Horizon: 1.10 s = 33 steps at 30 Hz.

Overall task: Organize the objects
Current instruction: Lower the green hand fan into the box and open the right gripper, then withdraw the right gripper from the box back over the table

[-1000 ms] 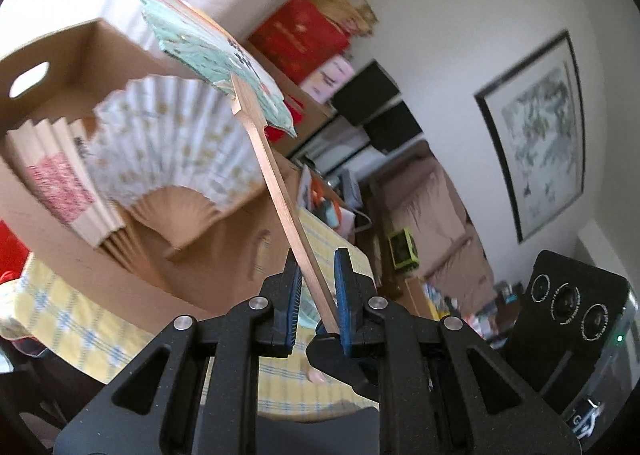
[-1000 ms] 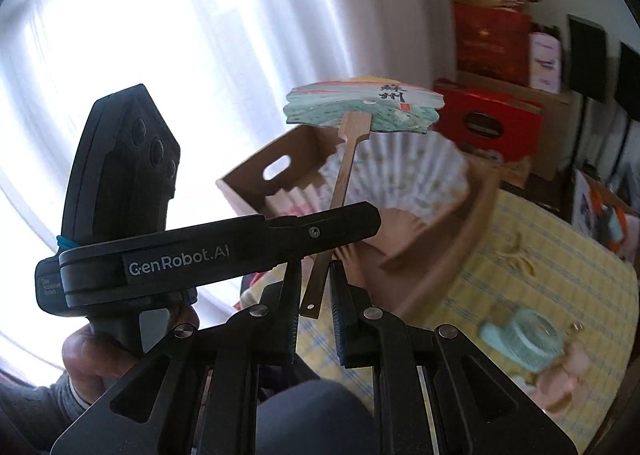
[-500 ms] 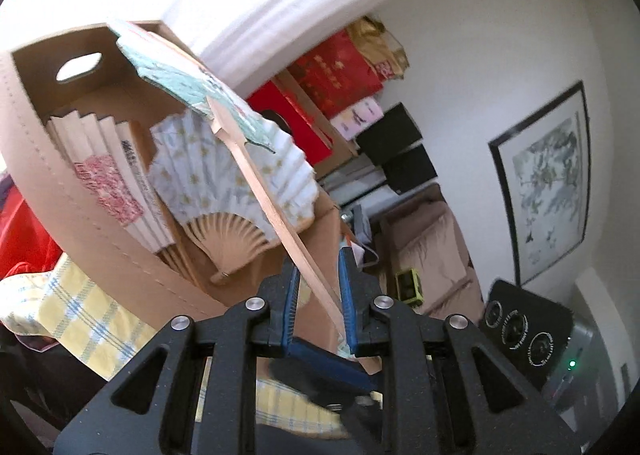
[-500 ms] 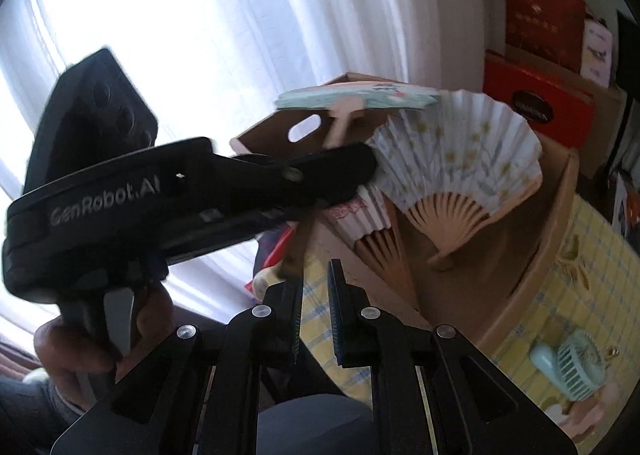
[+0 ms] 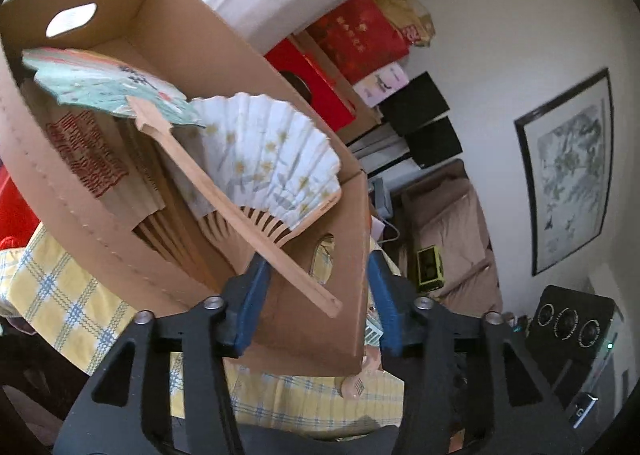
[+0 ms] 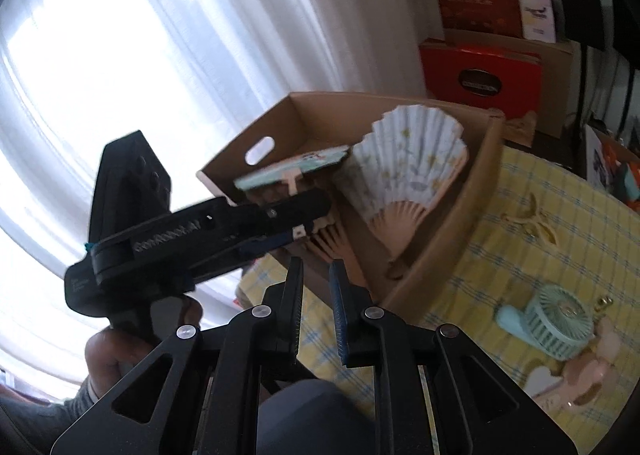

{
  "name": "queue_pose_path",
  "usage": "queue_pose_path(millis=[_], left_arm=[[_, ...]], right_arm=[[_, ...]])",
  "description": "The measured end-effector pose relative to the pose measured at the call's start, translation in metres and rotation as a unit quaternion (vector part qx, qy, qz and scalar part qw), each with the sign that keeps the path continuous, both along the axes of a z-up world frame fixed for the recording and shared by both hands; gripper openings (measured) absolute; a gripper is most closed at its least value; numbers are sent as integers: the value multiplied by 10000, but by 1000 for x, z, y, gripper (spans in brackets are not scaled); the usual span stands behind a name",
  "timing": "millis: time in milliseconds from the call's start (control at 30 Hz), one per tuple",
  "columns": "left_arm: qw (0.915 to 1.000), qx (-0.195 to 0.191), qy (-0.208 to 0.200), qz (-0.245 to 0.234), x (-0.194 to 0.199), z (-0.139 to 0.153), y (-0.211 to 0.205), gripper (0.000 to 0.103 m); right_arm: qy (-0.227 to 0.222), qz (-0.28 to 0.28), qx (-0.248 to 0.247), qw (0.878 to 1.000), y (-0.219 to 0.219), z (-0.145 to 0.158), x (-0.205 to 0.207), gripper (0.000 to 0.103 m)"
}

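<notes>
1. Paddle fan (image 5: pixel 108 89) lies in the cardboard box (image 5: pixel 224 51) at eleven o'clock in the left wrist view, its wooden handle (image 5: pixel 240 211) slanting out toward five o'clock, across the white folding fan (image 5: pixel 268 159);
2. Left hand-held gripper (image 5: pixel 316 311) is opening, its pads clear of the handle between them; right hand-held gripper (image 6: pixel 316 305) is clenched, empty;
3. Judged light, with a thin, creasable face; take hold on the stiff handle;
4. Dark characters on the fan face are unreadable; the left gripper's lettering is too blurred to read.
</notes>
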<state>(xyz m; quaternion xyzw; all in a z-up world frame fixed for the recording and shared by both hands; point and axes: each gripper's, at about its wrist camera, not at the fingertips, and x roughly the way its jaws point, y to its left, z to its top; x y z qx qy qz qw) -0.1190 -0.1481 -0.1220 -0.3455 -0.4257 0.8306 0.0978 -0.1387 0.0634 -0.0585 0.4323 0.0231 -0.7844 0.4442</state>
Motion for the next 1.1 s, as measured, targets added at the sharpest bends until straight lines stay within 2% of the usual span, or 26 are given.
queue_pose_path(millis=[267,467,633,833,900,1000,1100], left_arm=[[10000,70,-10,-48,5,13,2,94],[9998,182,-84,-39,6,20,-3,97],[9998,-35,-65,-161,6,31,5,100],[9986,-323,-6,-414,7,39,26,102],[9979,-420,7,-494,6,41,33,102],[9962,-588,28,-647,7,45,46,103],[9939,-746,48,-812,6,50,58,103]], right_arm=[[-29,-299,8,9995,24,-2,-5,21],[98,-422,14,9991,41,2,0,27],[241,-587,59,9980,54,5,2,34],[230,-837,59,9962,77,4,1,55],[267,-967,88,9949,87,4,0,66],[309,-1189,89,9924,104,5,-1,74],[307,-1363,86,9902,118,5,-4,77]])
